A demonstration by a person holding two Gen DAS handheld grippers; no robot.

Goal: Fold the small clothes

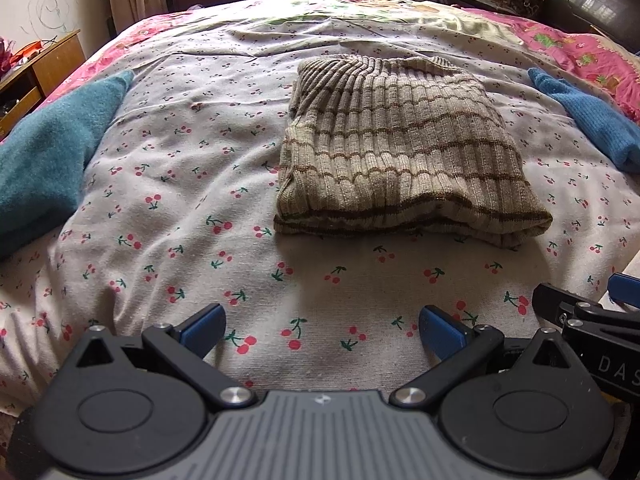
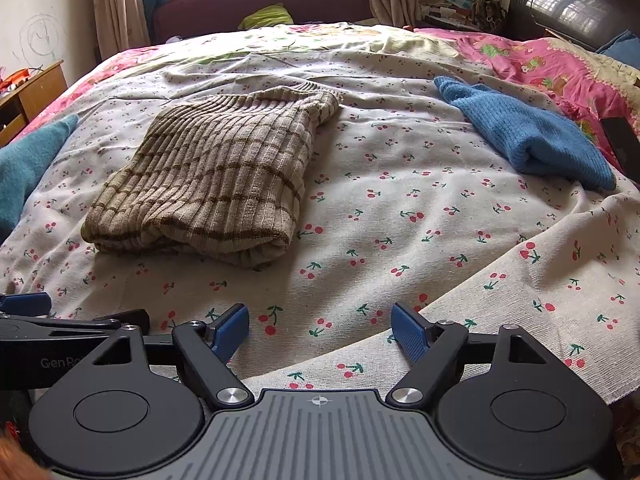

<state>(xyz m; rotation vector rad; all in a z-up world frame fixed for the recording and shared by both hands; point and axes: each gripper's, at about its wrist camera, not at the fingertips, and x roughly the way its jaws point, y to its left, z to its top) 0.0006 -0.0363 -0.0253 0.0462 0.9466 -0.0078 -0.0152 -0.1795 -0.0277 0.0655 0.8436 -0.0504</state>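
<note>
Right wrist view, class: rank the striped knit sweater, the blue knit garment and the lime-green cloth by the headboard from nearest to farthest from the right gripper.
From the right gripper, jaws open and empty:
1. Striped knit sweater, folded, ahead and to the left.
2. Blue knit garment, farther back on the right.
3. Lime-green cloth, at the far end by the headboard.

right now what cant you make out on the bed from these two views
- Teal cloth: cut off by the left edge in both views, so its full shape is unknown.
- Blue cloth: its right end is cut by the edge in the left wrist view.
- Striped sweater: folded, so its inner layers and sleeves are hidden under its top layer.
- Shelf clutter: too small to identify.
</note>
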